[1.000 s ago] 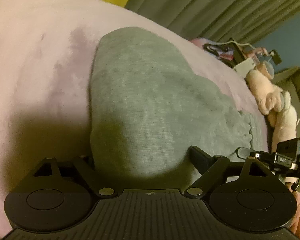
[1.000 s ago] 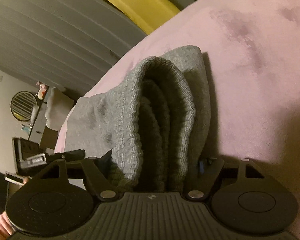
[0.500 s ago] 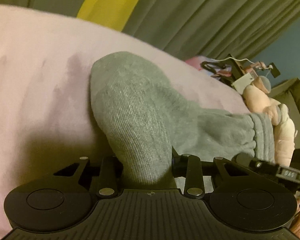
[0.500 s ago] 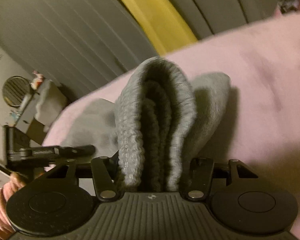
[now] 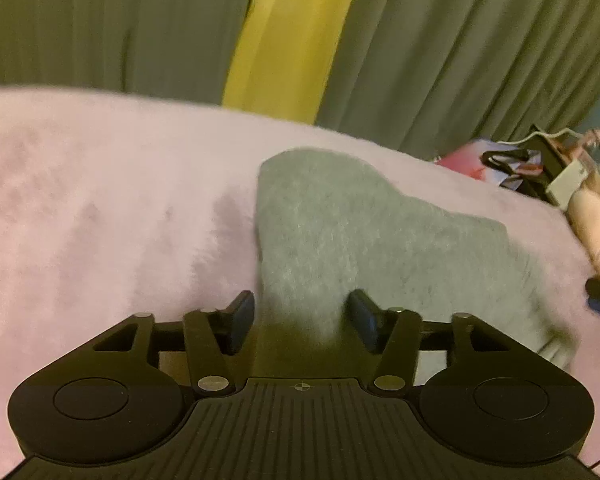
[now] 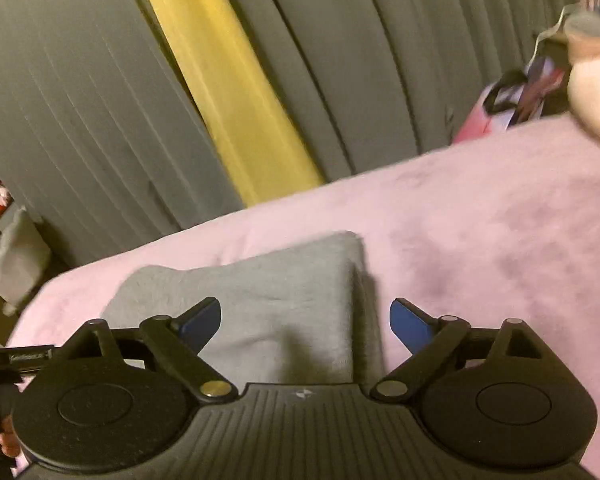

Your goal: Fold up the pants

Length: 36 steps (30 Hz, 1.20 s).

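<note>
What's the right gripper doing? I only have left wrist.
Observer: The right gripper is open. Its jaws have just been opening, and the blue pads are clear of the cloth.
Operator: Pants under it?
Observer: Yes. The grey pants lie folded on the pink blanket, below the pads and not held.
Operator: Anything past the blanket on that side?
Observer: A pale bundle sits by the grey curtain. It is too blurred to identify.
</note>
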Each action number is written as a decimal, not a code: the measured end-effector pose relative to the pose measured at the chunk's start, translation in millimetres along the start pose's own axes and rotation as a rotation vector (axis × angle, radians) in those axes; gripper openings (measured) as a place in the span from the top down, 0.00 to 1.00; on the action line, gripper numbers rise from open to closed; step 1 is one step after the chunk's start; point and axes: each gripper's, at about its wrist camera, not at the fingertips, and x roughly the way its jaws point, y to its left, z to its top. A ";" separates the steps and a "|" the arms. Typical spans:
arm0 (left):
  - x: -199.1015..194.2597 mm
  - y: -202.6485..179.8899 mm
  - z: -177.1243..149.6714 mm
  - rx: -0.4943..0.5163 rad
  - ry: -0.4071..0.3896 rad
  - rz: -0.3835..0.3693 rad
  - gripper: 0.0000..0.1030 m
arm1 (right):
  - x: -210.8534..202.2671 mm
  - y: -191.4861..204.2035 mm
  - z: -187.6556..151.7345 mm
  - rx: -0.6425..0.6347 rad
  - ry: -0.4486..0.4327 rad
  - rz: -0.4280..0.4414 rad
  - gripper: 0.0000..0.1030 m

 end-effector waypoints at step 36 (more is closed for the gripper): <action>-52.0 -38.6 -114.0 0.266 -0.057 0.221 0.04 | -28.0 74.7 -143.9 -0.329 0.163 -0.199 0.04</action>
